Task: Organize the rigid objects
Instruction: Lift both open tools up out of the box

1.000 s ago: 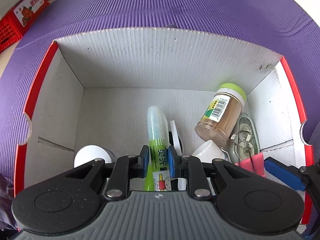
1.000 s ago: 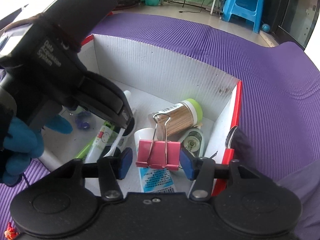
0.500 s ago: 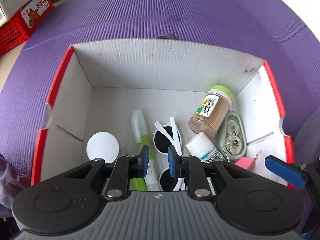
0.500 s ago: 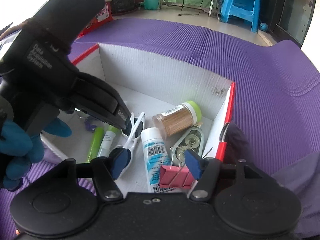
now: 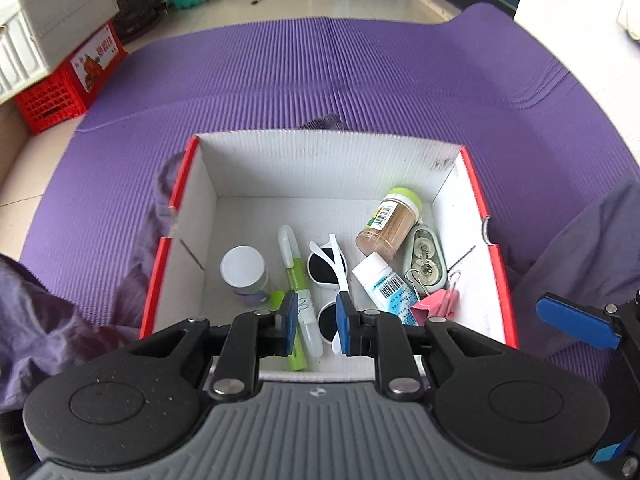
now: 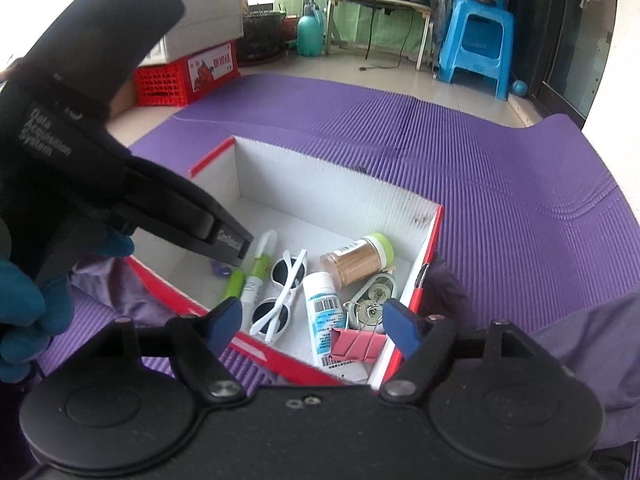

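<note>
Pink binder clip lies in the box, near corner. Right gripper opening, nothing between its jaws; left gripper nearly closed, empty. Lift both straight up, clear of the rim, w/o nudging the sunglasses.

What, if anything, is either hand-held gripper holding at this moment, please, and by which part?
Nothing is held. The left hand-held gripper is shut on nothing; the right hand-held gripper is opening above the pink binder clip lying in the box.
</note>
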A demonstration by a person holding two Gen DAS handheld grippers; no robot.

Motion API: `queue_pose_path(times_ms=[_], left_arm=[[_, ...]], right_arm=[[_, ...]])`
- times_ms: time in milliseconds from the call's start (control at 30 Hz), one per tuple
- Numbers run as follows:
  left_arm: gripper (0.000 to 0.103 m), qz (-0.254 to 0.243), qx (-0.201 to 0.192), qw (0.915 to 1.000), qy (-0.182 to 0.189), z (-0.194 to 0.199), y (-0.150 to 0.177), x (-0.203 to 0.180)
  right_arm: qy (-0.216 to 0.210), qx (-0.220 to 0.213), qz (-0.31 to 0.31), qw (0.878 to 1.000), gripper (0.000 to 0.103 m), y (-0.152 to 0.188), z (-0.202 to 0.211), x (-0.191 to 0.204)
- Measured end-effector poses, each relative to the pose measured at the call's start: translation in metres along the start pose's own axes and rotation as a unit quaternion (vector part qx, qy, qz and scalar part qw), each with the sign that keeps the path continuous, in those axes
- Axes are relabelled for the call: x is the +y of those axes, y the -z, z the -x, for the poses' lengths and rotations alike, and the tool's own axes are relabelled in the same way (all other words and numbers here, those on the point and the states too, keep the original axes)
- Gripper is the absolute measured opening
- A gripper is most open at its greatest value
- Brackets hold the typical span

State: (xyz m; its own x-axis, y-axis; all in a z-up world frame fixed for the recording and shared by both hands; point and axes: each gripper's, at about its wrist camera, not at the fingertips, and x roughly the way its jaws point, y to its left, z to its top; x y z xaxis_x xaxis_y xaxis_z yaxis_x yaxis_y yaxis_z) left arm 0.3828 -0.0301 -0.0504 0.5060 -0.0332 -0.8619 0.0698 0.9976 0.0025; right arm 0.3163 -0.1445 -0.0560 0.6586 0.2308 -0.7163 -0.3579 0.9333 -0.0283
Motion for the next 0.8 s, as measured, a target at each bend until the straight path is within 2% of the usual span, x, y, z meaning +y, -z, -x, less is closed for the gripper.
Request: queue_pose_path(times_ms=[333,467,500,567,600,633,800], left_arm=[[0.020,0.015,-0.044,0.9987,0.020,0.063,0.035,0.010],[0.020,0.016,-0.062,0.9978,0.014,0.088,0.053,0.011],[0.024,0.014,-0.066,0.9977,0.010,0.093,0.058,0.011],[0.051,0.013,-0.073,0.9972,0.009,0.104,0.068,0.012],[0.077,0.014,-0.079,0.9967,0.011,0.109,0.074,0.013],[0.082,0.016,-0.089,0.9958,0.010,0.115,0.080,0.014],[0.082,0.006,-0.096,0.9953,0.008,0.133,0.109,0.016]], right_arm=[[-0.016,-0.029,-0.006,0.999,0.084,0.013,0.057,0.008],[-0.029,-0.044,-0.014,0.999,0.085,0.021,0.080,0.009],[-0.032,-0.047,-0.016,0.998,0.085,0.023,0.085,0.009],[-0.035,-0.053,-0.017,0.998,0.086,0.027,0.095,0.010],[-0.039,-0.055,-0.018,0.998,0.086,0.030,0.100,0.010],[-0.042,-0.057,-0.020,0.997,0.088,0.033,0.105,0.010],[-0.057,-0.063,-0.025,0.996,0.088,0.047,0.124,0.013]])
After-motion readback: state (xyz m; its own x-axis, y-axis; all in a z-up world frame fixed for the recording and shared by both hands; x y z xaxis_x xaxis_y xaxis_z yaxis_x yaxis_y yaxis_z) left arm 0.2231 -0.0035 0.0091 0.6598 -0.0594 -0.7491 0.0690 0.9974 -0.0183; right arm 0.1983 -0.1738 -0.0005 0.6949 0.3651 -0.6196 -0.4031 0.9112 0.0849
